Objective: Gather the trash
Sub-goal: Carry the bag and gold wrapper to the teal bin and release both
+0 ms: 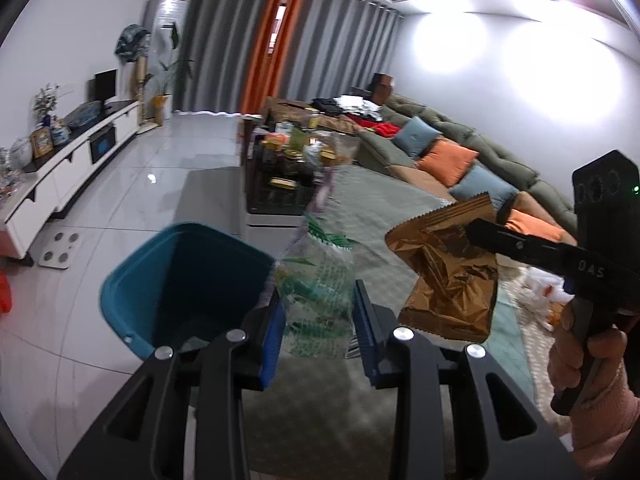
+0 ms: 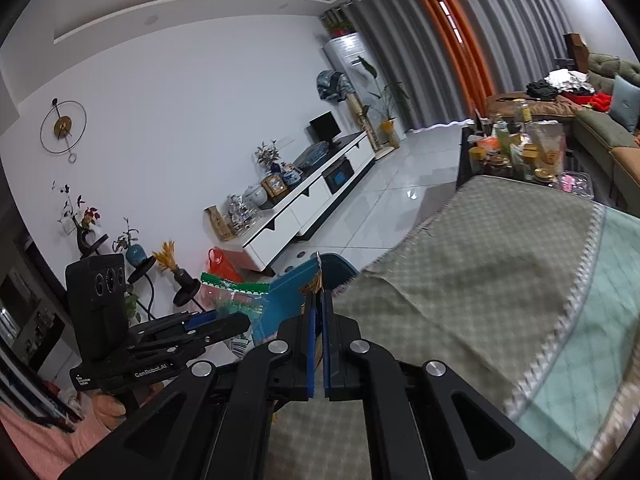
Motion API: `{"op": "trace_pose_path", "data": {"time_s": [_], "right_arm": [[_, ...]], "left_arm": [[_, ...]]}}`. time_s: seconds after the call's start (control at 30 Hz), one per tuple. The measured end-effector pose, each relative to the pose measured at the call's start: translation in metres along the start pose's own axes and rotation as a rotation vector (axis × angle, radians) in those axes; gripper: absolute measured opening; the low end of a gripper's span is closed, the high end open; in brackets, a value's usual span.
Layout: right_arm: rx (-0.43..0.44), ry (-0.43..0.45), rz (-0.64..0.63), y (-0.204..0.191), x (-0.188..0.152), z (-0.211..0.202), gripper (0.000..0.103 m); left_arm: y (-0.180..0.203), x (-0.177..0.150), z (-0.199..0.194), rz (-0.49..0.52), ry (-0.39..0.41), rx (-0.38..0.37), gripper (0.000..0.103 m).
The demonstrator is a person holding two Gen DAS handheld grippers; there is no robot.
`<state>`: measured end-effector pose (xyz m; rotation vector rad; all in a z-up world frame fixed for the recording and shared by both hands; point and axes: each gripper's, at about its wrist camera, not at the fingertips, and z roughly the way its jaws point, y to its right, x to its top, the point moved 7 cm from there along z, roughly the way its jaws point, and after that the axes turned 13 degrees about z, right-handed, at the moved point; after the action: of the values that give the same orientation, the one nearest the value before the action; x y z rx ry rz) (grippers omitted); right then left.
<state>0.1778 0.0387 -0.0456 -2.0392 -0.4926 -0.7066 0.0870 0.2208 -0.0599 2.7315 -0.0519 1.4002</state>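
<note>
My left gripper (image 1: 318,304) is shut on a clear plastic bag with green print (image 1: 320,276), which hangs between its blue pads. Just left of it a teal bin (image 1: 180,280) stands open on the tiled floor. In the left wrist view my right gripper (image 1: 480,234) comes in from the right, shut on a crumpled brown foil wrapper (image 1: 452,280). In the right wrist view the right gripper (image 2: 319,300) pinches the wrapper's thin edge (image 2: 317,280). Behind it is the bin (image 2: 290,296). The left gripper (image 2: 224,318) holds the clear bag (image 2: 236,294) at the left.
A grey-green checked rug (image 2: 460,264) lies beneath the grippers. A low coffee table crowded with jars (image 1: 288,160) stands ahead, with a green sofa with cushions (image 1: 460,152) on the right. A white TV cabinet (image 1: 80,164) lines the left wall. A bathroom scale (image 1: 58,250) lies on the floor.
</note>
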Motion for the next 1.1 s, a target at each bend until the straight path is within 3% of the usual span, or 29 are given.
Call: {"op": "trace_pose_path", "data": {"time_s": [0.3,0.57,1.1], "right_arm": [[0.007,-0.047,-0.017,-0.017,0.013,0.050,0.003],[-0.028,-0.113,-0.003,-0.020,0.012,0.100,0.003],[-0.122,-0.235,0.041,-0.012,-0.007,0.167,0.006]], "left_arm": [[-0.042,-0.005,0.010,-0.034,-0.033,0.073,0.033],[-0.084,-0.018,0.036,-0.107,-0.086,0.083,0.034],[-0.118,-0.044,0.079,-0.166,-0.193,0.100,0.035]]}}
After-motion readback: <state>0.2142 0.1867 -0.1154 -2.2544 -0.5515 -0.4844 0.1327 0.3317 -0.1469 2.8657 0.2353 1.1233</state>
